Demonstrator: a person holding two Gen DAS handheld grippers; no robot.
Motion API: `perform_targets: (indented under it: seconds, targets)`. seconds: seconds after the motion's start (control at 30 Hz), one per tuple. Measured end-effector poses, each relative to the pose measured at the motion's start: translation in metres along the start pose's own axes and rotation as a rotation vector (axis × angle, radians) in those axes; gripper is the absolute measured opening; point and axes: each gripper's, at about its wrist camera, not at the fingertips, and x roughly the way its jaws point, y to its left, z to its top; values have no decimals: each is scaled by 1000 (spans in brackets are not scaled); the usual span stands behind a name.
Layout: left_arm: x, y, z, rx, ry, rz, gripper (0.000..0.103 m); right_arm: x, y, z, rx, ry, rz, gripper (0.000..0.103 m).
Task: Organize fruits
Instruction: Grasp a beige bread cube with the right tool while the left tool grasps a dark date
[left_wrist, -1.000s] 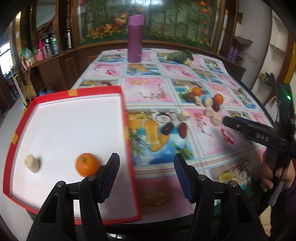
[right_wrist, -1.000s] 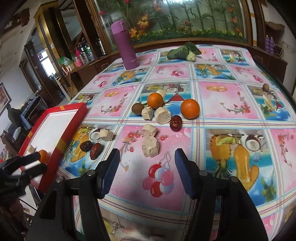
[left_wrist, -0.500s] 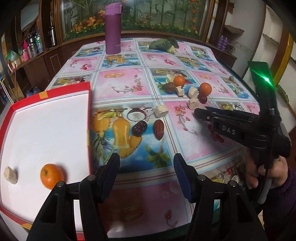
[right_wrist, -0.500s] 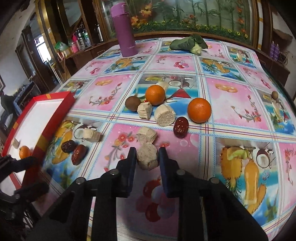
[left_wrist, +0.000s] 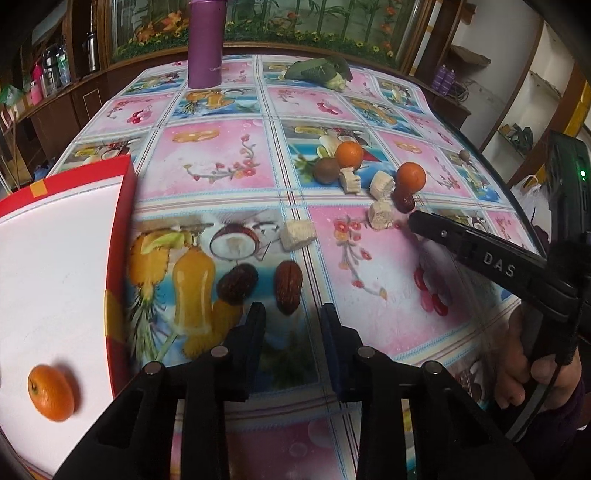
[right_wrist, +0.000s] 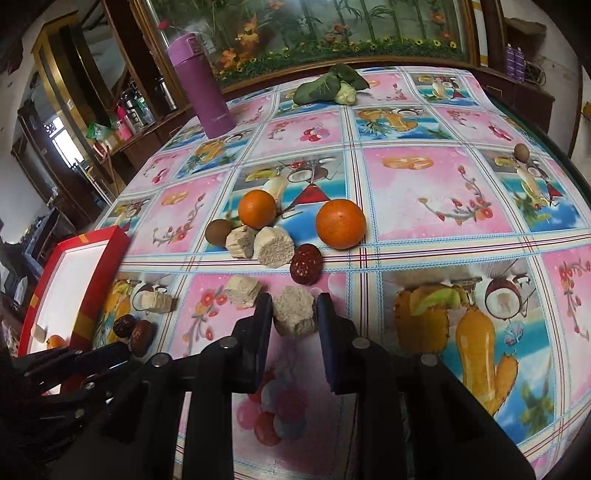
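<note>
My right gripper (right_wrist: 294, 314) is shut on a beige crumbly chunk (right_wrist: 295, 312) low over the fruit-print tablecloth. Beyond it lie two oranges (right_wrist: 257, 214) (right_wrist: 340, 223), a brown round fruit (right_wrist: 218, 232), several more beige chunks (right_wrist: 275, 245) and a red date (right_wrist: 306, 264). My left gripper (left_wrist: 292, 317) is open, its fingers fairly close together with nothing between them. Its tips sit just short of a brown date (left_wrist: 288, 288), and a darker date (left_wrist: 237, 282) lies to the left. The red-rimmed white tray (left_wrist: 122, 229) at the left holds an orange (left_wrist: 51, 392).
A purple bottle (right_wrist: 201, 85) and a leafy green vegetable (right_wrist: 328, 86) stand at the far side of the table. A small brown fruit (right_wrist: 521, 151) lies near the right edge. A hand (left_wrist: 532, 373) holds the right gripper's handle. Shelves and cabinets surround the table.
My left gripper has swung right off the tray to the two dates, and its fingers have narrowed. My right gripper went from open to shut on the beige chunk and keeps hold of it.
</note>
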Motion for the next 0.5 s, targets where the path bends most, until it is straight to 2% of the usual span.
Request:
perform_targets:
  seconds: [0.27, 0.37, 0.5]
  targets:
    - [9, -4, 10, 24, -22, 5, 27, 3, -3, 0, 22, 22, 15, 27]
    - [11, -4, 12, 33, -39, 20, 16, 2, -4, 0, 21, 17, 16, 27]
    - [11, -5, 10, 59, -52, 27, 16, 2, -3, 0, 18, 10, 14, 27]
